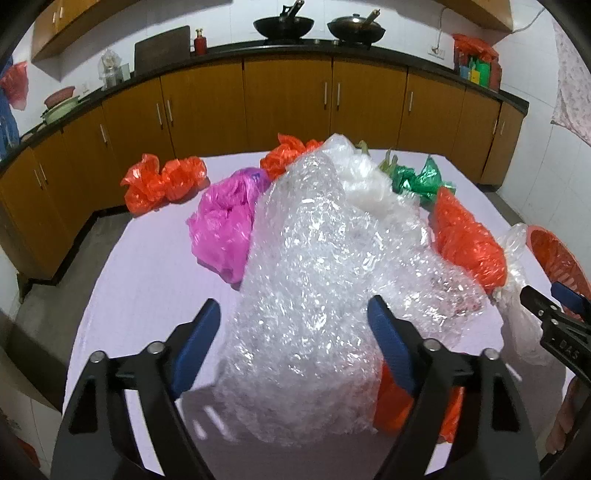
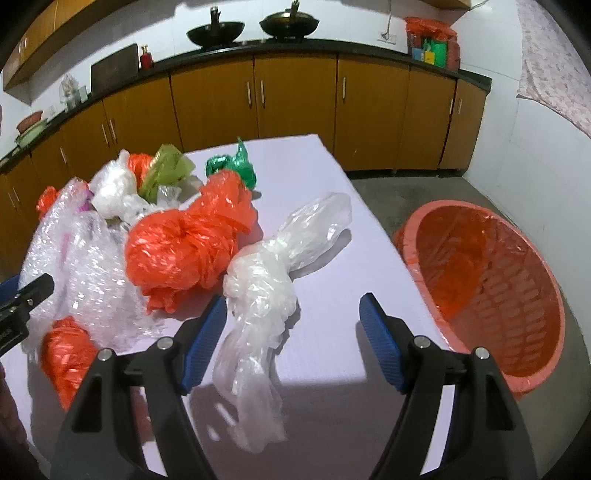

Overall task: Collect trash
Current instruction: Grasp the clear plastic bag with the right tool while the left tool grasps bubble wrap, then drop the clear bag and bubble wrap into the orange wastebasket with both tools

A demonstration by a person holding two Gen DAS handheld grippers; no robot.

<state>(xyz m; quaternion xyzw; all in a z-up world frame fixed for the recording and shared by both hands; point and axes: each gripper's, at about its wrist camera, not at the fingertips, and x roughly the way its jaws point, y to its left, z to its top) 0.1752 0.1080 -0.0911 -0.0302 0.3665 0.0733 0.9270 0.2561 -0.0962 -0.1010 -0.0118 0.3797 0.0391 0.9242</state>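
In the left wrist view, a white table (image 1: 147,266) carries a scatter of crumpled plastic. A large sheet of bubble wrap (image 1: 314,295) lies heaped down the middle. A pink bag (image 1: 225,229) sits just left of it, touching its edge, and an orange bag (image 1: 162,182) lies farther left, apart from the rest. Behind the heap are another orange bag (image 1: 286,155), a white bag (image 1: 360,181) and a green bag (image 1: 419,179). A long orange bag (image 1: 469,240) lies on the right, against the wrap. Beyond the table stand wooden cabinets (image 1: 288,99) with two woks (image 1: 317,24) on the counter. The left hand-held gripper (image 1: 293,339) has its jaws apart, and the near end of the bubble wrap lies between them; its right pad seems to touch the wrap, the left pad stands clear. The right hand-held gripper's tip (image 1: 554,314) shows at the right edge.

In the right wrist view, a clear plastic bag (image 2: 266,288) lies stretched along the table, knotted in the middle, beside the long orange bag (image 2: 188,251). The bubble wrap (image 2: 88,258) fills the left, with a small orange bag (image 2: 66,354) at its near side. An orange basket (image 2: 491,280) stands tilted on the floor just off the table's right edge. The right hand-held gripper (image 2: 293,343) has its jaws apart; the clear bag's near half lies between them, close to the left pad, not pinched.
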